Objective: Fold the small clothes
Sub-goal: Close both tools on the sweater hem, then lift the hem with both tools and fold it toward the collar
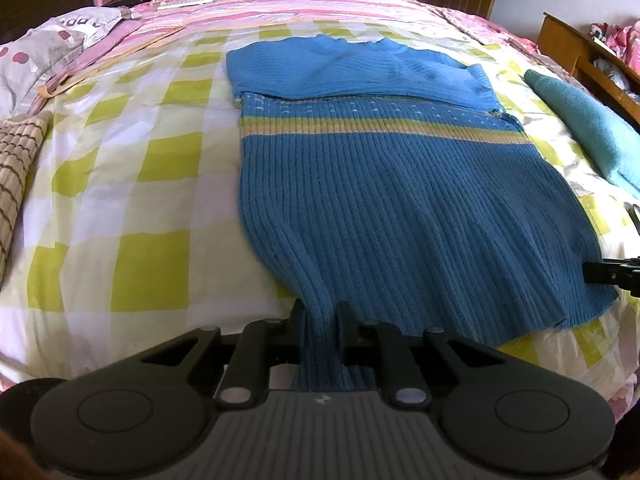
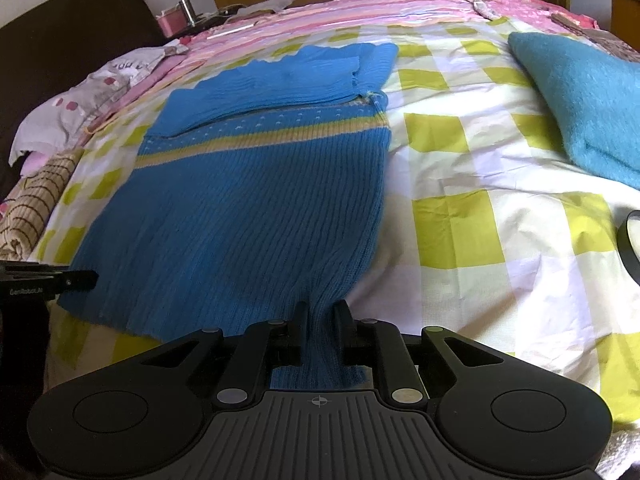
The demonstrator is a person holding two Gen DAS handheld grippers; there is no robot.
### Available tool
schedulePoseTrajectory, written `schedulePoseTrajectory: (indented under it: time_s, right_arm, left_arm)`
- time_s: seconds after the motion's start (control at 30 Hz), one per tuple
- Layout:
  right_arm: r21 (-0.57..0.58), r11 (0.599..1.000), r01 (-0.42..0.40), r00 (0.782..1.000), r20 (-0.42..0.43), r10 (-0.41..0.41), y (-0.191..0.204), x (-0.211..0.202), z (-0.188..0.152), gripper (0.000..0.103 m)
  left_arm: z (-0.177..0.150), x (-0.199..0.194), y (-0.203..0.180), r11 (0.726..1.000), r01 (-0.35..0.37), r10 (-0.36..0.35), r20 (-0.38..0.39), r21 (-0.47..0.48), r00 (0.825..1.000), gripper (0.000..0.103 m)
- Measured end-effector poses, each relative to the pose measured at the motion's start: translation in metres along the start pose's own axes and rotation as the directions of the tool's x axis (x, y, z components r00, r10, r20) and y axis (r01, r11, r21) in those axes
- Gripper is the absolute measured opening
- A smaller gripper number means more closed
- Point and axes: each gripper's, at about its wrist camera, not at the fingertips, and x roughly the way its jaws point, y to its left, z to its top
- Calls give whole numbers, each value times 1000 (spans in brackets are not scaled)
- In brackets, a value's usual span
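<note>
A blue ribbed knit sweater (image 1: 400, 184) with a yellow stripe lies flat on the checked bed sheet (image 1: 120, 208), its sleeves folded across the chest. My left gripper (image 1: 320, 312) is shut on the sweater's near left hem corner. My right gripper (image 2: 320, 312) is shut on the near right hem corner of the sweater (image 2: 248, 208). The right gripper's tip shows at the right edge of the left wrist view (image 1: 612, 272); the left gripper's tip shows at the left edge of the right wrist view (image 2: 52, 280).
A folded teal garment (image 2: 580, 92) lies on the bed to the right of the sweater. A brown checked cloth (image 1: 16, 168) and pillows (image 1: 48, 52) lie at the left. A wooden bed frame (image 1: 580, 52) is at the right. A black round object (image 2: 630, 240) sits at the right edge.
</note>
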Motion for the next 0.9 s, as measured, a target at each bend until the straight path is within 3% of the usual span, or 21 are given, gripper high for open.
schedulePoseTrajectory:
  time_s: [0.37, 0.57, 0.73, 0.9]
  right_arm:
    - [62, 998, -12, 1000, 3, 12, -4, -1, 1, 12]
    - [172, 980, -98, 995, 38, 93, -12, -7, 3, 10]
    - [267, 937, -226, 972, 119, 201, -17, -16, 14, 10]
    - [334, 883, -330, 939, 212, 271, -20, -19, 41, 10]
  left_arm:
    - [2, -2, 1, 1000, 10, -10, -2, 0, 1000, 17]
    - [9, -11, 17, 989, 113, -112, 21, -97, 994, 14]
    - [22, -16, 36, 947, 243, -231, 79, -211, 970, 14]
    - [47, -19, 48, 907, 334, -296, 177, -255, 939, 14]
